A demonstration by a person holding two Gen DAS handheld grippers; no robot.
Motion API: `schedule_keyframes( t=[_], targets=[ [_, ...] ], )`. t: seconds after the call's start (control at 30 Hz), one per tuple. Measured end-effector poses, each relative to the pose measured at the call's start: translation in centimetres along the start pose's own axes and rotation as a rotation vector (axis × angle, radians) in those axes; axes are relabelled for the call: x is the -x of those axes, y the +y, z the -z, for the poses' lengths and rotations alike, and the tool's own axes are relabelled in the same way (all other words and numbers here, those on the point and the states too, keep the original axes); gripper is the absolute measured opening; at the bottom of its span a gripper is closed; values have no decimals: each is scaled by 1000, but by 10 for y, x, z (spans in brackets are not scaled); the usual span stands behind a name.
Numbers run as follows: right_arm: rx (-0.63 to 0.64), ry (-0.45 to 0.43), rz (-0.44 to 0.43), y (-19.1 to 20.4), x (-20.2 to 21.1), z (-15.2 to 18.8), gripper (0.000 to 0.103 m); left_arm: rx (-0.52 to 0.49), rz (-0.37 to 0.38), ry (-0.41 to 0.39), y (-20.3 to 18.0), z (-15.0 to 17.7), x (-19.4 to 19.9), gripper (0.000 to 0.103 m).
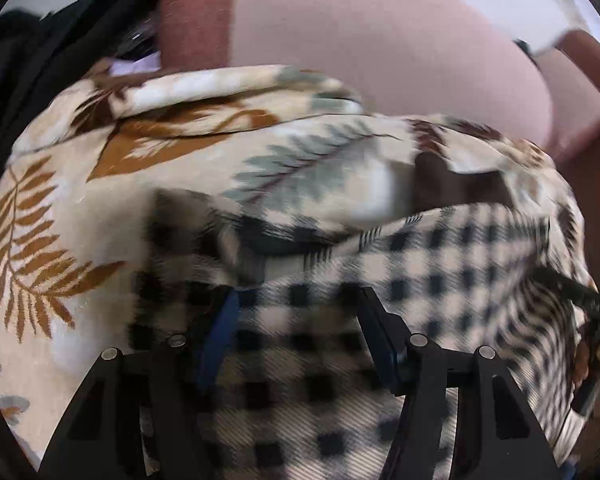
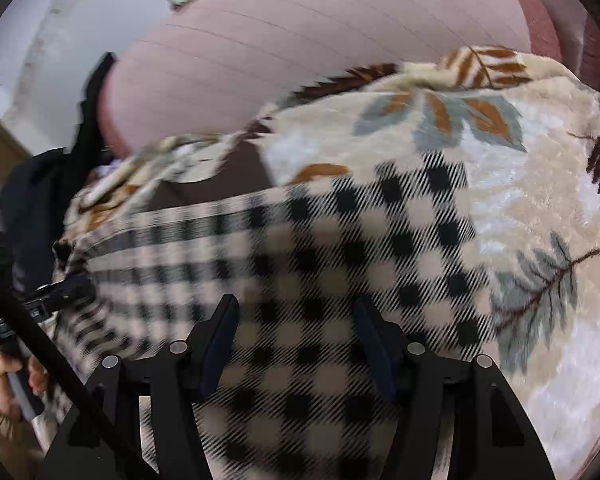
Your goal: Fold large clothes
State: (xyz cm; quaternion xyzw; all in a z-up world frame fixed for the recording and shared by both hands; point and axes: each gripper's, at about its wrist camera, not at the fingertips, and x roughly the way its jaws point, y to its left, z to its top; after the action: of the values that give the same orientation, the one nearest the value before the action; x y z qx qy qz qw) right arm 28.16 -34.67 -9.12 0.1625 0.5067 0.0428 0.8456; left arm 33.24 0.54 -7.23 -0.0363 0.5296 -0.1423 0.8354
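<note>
Both the left gripper [image 1: 296, 312] and right gripper [image 2: 296, 316] are hovering released over the checked garment [image 2: 320, 280], which is lying folded over on the leaf-print blanket [image 2: 540, 200], further folds seemingly remaining

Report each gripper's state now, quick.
Left gripper: open, holding nothing, above the checked garment.
Right gripper: open, holding nothing, above the same checked garment.
</note>
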Motion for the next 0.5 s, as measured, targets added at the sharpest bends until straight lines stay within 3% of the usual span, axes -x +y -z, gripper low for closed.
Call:
schedule_keyframes(
  t=[0.07, 0.2, 0.33, 0.5],
  targets=[
    [-2, -6, 1, -2, 4, -3, 62, 13, 42, -35, 5, 0, 9, 61],
    [-13, -116, -15, -18, 43, -12, 64, -42, 98, -162, 15, 3, 44, 61],
    [-89, -108, 23, -53, 49, -19, 69, -16, 99, -156, 38, -3, 46, 63],
    [-138, -86, -7, -77, 36, -15, 70, 43, 129, -147, 57, -9, 36, 66]
  ],
)
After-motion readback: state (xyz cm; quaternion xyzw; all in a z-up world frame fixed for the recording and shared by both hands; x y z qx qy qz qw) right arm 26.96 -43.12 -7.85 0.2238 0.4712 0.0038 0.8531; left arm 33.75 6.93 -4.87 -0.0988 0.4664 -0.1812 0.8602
